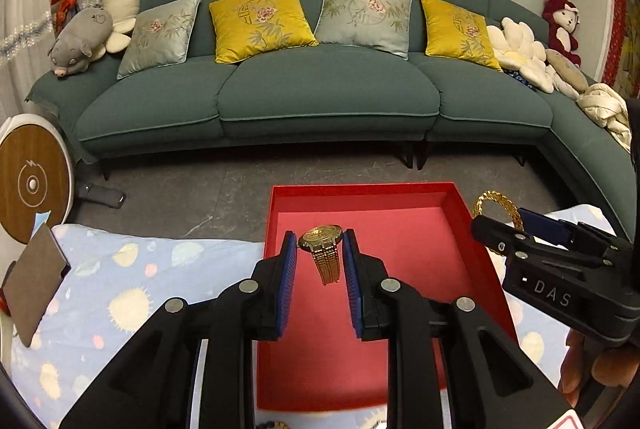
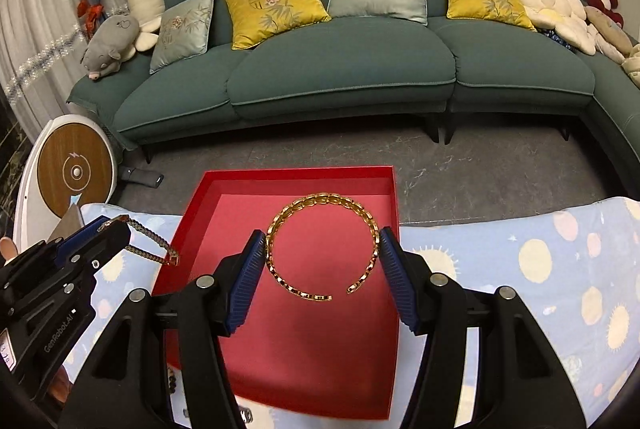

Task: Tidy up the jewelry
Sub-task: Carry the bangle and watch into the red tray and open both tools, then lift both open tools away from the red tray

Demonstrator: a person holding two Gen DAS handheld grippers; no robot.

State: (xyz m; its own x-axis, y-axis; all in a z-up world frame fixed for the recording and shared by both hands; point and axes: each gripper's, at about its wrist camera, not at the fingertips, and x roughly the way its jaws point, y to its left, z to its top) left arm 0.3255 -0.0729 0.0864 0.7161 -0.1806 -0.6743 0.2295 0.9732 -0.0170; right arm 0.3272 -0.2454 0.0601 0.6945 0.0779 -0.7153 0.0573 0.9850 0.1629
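both pieces hang over the empty red tray (image 2: 394,237): the left gripper (image 1: 319,249) pinches a gold watch (image 1: 325,249), the right gripper (image 2: 322,249) clamps a gold bangle (image 2: 320,249). next, i judge, lower and release them apart.

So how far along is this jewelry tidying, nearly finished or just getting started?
It looks barely started. The red tray shows nothing lying in it yet. In hand: the left gripper holds a gold watch and the right gripper a gold bangle, both above the tray. Left: setting both down, plus a few small pieces glimpsed near the tray's close edge.
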